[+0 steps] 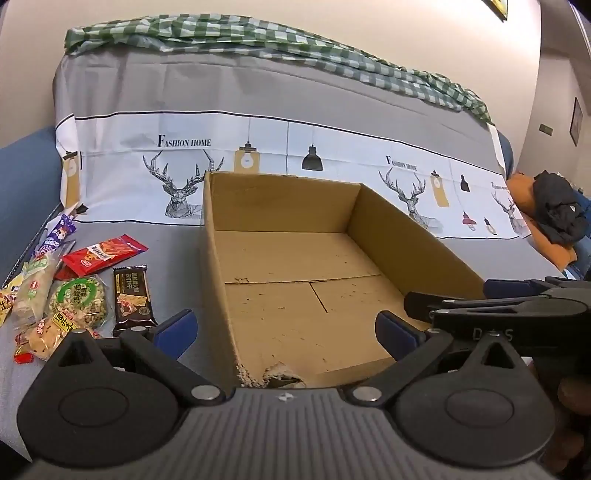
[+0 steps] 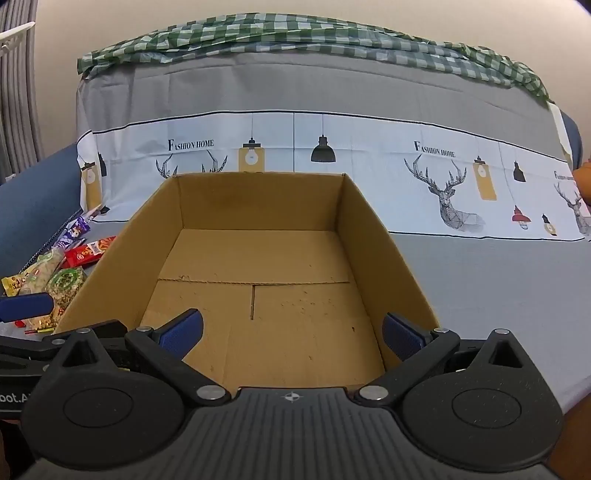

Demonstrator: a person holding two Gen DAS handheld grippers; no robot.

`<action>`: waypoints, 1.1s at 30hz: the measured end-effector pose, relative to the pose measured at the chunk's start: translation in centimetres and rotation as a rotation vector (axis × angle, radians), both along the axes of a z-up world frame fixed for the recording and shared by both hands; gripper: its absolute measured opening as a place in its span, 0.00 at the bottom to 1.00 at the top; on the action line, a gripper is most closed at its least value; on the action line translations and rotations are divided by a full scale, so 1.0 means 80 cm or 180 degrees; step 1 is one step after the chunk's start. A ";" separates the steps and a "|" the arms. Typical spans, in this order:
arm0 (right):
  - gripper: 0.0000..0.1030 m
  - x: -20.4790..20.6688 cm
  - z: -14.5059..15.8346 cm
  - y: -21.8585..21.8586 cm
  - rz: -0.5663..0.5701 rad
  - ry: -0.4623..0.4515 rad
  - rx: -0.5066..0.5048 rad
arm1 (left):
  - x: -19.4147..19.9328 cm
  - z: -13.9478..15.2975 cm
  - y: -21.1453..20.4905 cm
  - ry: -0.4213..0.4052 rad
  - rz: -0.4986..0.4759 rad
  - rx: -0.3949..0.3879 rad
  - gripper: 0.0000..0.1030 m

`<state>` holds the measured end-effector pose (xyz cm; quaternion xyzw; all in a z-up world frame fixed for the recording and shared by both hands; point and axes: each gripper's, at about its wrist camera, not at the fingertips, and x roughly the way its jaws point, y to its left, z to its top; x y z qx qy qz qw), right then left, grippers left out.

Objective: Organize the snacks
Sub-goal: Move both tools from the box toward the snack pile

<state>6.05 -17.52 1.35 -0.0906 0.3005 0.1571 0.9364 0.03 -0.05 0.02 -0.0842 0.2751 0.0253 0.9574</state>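
Left gripper: the black plastic left gripper [image 1: 284, 328] with blue ribbed pads has its two fingers spread wide and holds nothing. It hovers over the near left corner of the box, one finger outside the wall, one inside.

Right gripper: the black plastic right gripper [image 2: 291, 334] of the same make is also spread wide and holds nothing. It hangs above the near end of the box floor.

Box: the open brown corrugated cardboard box [image 2: 255, 206] is rectangular, with plain matte walls and a floor of flaps with visible seams. A torn, frayed spot [image 1: 275, 374] shows at its near edge. Nothing lies inside.

Snacks: the pile of small plastic-wrapped snacks [image 1: 55, 291] lies on the grey sheet, to the left of the box and outside it. I can see a shiny red flat packet [image 1: 105, 254], a dark brown rectangular bar wrapper [image 1: 133, 299], a round clear pack with green label [image 1: 79, 299] and a purple-white stick wrapper [image 1: 57, 236]. The films look thin, glossy and crinkly.

Progress: I judge the task is at the very start; no snack is in the box, all of them remain to be moved.

Surface: the soft grey cloth sheet with deer and lamp prints [image 2: 461, 280] covers the seat and the back behind; a green checked cloth [image 2: 295, 33] lies on top of the back.
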 end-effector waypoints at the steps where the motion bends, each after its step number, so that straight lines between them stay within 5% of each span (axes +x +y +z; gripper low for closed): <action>1: 0.99 0.000 0.000 0.000 -0.0006 0.0007 -0.0008 | 0.000 0.000 -0.001 0.0002 -0.0006 -0.0001 1.00; 33: 0.99 -0.004 0.000 0.000 -0.0036 -0.0014 -0.0012 | 0.000 -0.001 0.000 0.0054 -0.0029 -0.0018 1.00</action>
